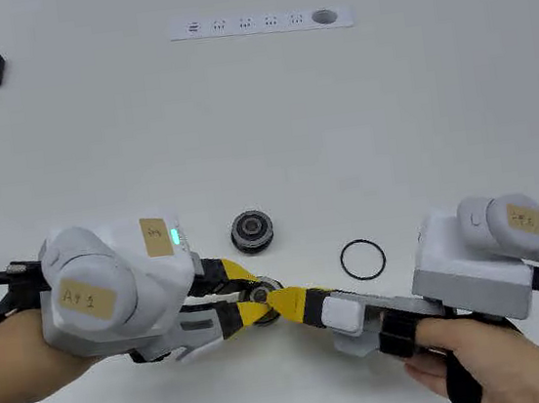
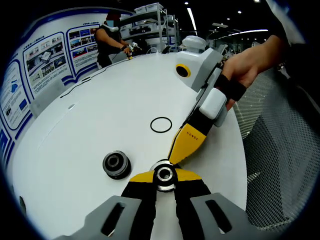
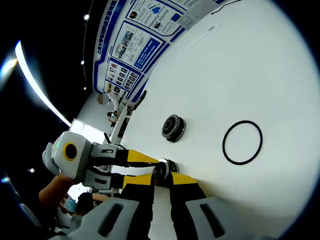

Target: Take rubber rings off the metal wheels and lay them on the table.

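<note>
Wheel (image 1: 263, 293) at lower centre sits clamped in left gripper (image 1: 253, 298) jaws as anchor, right gripper (image 1: 284, 302) near-closed jaws nipping its rim, likely to peel rubber off; freed rubber ring (image 1: 362, 259) lies on table (image 1: 388, 128) right of centre.

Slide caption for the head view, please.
The left gripper and right gripper both grip one metal wheel; a loose rubber ring and second wheel lie on the table.

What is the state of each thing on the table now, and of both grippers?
held wheel: clamped by both grippers.
second wheel: lying flat, untouched.
rubber ring: loose, lying flat, apart from both wheels.
left gripper: shut on held wheel.
right gripper: shut on held wheel.
</note>
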`<state>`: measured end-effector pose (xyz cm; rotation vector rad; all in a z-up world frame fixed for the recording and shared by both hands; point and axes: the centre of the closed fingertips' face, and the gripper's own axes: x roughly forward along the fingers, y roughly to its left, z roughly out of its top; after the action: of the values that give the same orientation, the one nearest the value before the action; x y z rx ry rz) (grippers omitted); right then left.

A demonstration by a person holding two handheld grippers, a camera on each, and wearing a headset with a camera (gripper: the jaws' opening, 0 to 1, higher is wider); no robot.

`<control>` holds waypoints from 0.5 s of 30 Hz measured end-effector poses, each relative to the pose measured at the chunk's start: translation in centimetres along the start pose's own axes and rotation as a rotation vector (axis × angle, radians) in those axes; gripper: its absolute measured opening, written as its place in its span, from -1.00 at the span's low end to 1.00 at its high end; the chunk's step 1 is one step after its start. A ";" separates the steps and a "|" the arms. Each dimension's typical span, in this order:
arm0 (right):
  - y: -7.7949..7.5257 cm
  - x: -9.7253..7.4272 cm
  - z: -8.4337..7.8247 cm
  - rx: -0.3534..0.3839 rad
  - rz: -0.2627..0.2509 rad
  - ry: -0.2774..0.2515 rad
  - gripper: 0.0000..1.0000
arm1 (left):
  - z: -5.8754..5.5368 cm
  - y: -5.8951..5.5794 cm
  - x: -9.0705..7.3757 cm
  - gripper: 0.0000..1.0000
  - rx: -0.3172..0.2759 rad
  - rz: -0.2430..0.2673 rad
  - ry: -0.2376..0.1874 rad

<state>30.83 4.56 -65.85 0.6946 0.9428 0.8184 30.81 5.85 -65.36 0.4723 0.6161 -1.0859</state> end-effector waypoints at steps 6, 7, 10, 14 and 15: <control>-0.3 -0.1 0.2 0.006 -0.012 0.007 -0.95 | 0.0 0.0 0.0 -0.74 -0.001 -0.001 -0.001; -0.4 -0.1 0.2 0.007 -0.012 0.007 -0.96 | 0.0 0.0 0.0 -0.74 -0.001 -0.001 -0.001; -0.3 -0.1 0.1 -0.008 -0.024 0.008 -0.97 | 0.0 0.0 0.0 -0.74 -0.009 0.000 -0.002; 0.0 -0.1 0.2 -0.005 -0.034 0.013 -0.98 | 0.0 0.0 0.0 -0.74 -0.010 0.000 0.000; 0.0 -0.1 0.2 -0.005 -0.036 0.015 -0.98 | 0.0 0.0 0.0 -0.74 -0.011 0.000 -0.001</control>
<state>30.95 4.47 -65.72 0.6661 0.9638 0.7950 30.81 5.89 -65.33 0.4624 0.6205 -1.0828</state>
